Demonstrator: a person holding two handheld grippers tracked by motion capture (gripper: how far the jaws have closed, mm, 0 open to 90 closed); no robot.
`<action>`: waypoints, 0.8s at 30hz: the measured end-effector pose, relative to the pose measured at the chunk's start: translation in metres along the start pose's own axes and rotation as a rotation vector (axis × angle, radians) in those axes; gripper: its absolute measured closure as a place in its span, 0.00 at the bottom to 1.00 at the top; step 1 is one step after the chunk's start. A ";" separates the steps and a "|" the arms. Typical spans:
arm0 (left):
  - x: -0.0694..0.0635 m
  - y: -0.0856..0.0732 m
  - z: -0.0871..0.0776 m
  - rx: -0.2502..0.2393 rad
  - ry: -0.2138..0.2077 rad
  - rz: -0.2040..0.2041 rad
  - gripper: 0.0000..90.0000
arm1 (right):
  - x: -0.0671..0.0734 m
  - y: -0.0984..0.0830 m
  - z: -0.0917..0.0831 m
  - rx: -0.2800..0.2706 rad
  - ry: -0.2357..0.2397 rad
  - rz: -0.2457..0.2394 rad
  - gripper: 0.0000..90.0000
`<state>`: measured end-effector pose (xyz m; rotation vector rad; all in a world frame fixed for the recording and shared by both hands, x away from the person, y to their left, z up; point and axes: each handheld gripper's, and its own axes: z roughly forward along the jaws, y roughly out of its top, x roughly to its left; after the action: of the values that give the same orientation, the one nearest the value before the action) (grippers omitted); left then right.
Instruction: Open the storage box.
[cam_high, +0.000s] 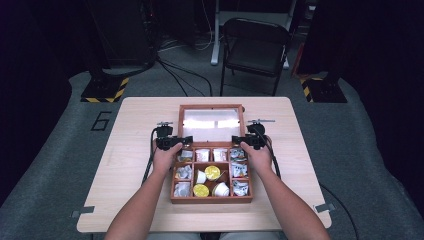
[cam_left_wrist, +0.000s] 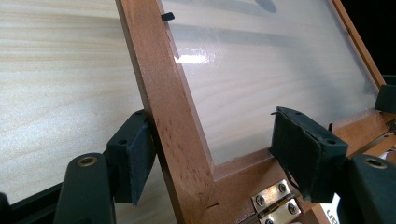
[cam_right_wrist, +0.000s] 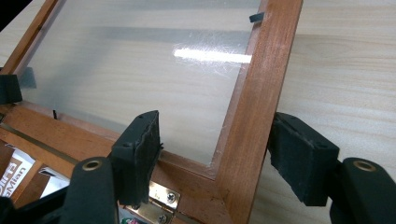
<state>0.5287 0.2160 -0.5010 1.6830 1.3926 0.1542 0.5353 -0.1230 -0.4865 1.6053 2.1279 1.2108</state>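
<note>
A wooden box (cam_high: 210, 199) with several compartments stands mid-table, its glass-paned lid (cam_high: 212, 106) swung back and lying flat on the table behind it. My left gripper (cam_high: 172, 142) straddles the lid's left frame rail (cam_left_wrist: 173, 121) near the brass hinge (cam_left_wrist: 275, 205). One pad (cam_left_wrist: 137, 158) sits at the rail's outer side, the other hangs over the glass, well off the wood, so the gripper is open. My right gripper (cam_high: 250, 141) straddles the right rail (cam_right_wrist: 254, 116) the same way, open (cam_right_wrist: 222, 140), with gaps on both sides.
The compartments hold silver-white packets (cam_high: 240, 170) and small cups, some with yellow lids (cam_high: 212, 172). Bare light wood table (cam_high: 135, 125) lies on both sides of the box. A dark folding chair (cam_high: 255, 45) stands beyond the far edge.
</note>
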 end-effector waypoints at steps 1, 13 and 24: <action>0.000 0.000 0.000 0.000 0.000 -0.003 0.35 | 0.000 0.000 0.000 0.003 0.001 0.006 0.38; 0.003 -0.001 0.002 0.019 -0.014 -0.041 0.35 | -0.005 -0.001 0.003 0.015 0.029 0.039 0.38; 0.004 -0.001 0.002 0.023 -0.013 -0.046 0.35 | -0.006 -0.001 0.003 0.025 0.034 0.057 0.38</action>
<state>0.5310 0.2179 -0.5045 1.6664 1.4272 0.1006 0.5385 -0.1267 -0.4908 1.6788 2.1391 1.2424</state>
